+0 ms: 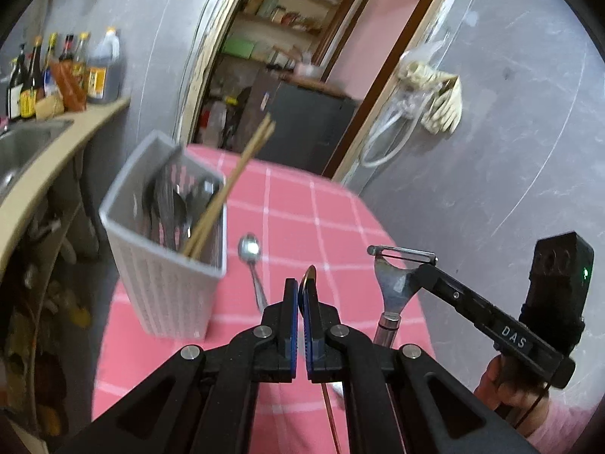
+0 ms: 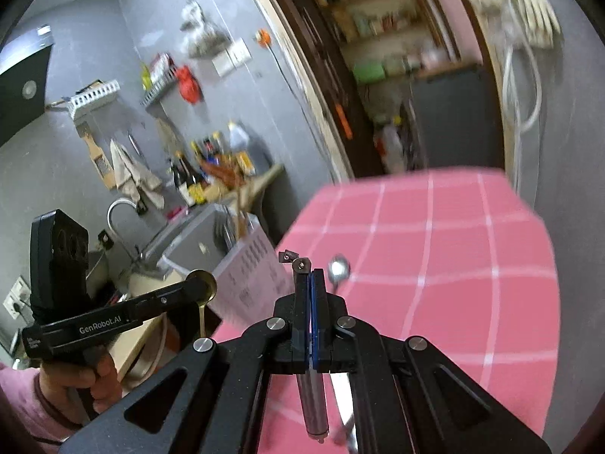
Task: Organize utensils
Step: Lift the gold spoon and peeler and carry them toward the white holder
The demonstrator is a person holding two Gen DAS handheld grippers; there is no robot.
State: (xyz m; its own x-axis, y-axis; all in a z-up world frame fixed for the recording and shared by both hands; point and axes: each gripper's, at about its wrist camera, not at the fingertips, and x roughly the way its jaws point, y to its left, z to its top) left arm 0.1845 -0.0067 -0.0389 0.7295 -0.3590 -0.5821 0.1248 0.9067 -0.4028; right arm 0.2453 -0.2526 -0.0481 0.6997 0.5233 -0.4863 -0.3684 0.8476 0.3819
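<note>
Two grippers hover above the pink checked table (image 1: 302, 204): the left gripper (image 1: 301, 295) has its fingers clamped on a brass-coloured spoon (image 1: 309, 274), the right gripper (image 2: 311, 283) pinches a steel Y-shaped peeler (image 1: 393, 276). One shiny steel spoon (image 1: 250, 251) lies just beside the grey perforated plastic holder (image 1: 166, 261) containing wooden chopsticks (image 1: 234, 181) and dark cutlery.

A steel sink (image 1: 22, 147) sits in the kitchen counter. Dark sauce bottles (image 1: 56, 75) stand right behind the sink. Far past it, an open doorway (image 1: 295, 56) shows shelves. Pale gloves (image 1: 442, 102) hang beside that doorway.

Black grippers (image 1: 300, 295), blue-padded fingers (image 2: 300, 302), pink sleeves (image 2: 22, 405)
</note>
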